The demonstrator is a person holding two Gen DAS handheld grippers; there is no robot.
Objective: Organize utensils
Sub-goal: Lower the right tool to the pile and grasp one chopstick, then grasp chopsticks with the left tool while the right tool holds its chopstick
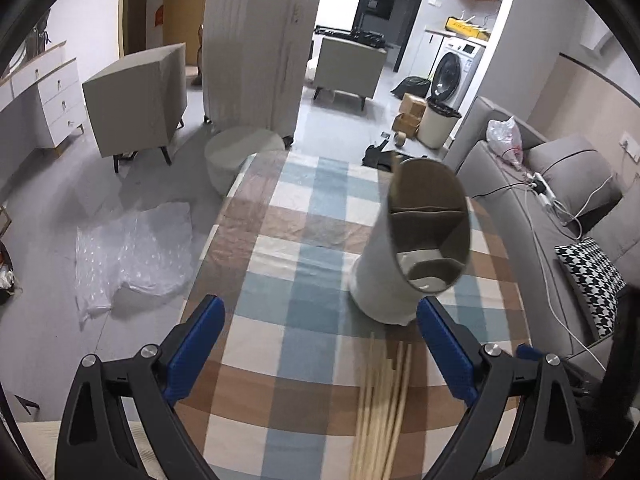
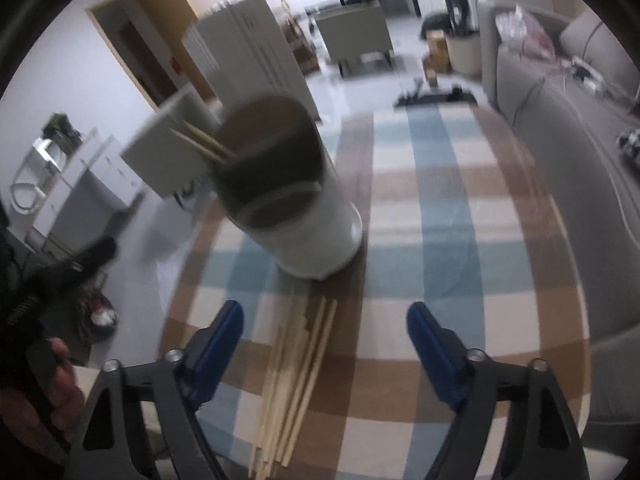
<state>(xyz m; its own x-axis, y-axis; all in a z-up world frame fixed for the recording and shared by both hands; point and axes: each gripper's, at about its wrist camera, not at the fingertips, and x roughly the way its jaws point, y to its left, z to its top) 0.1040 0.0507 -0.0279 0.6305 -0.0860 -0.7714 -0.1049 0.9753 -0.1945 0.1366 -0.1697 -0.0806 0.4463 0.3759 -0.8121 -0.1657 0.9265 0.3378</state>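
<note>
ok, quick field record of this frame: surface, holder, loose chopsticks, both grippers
surface: table with checked cloth
holder: white divided cylinder, upright on the cloth
in holder: two chopsticks in a back compartment
loose chopsticks: bundle flat on the cloth, near side of the holder
left gripper: open, empty
right gripper: open, empty, bundle lying between its jaws

Both grippers, left gripper [image 1: 320,344] and right gripper [image 2: 325,340], are showing black arms, blue fingers [image 1: 196,344], silver screws [image 1: 149,350].
</note>
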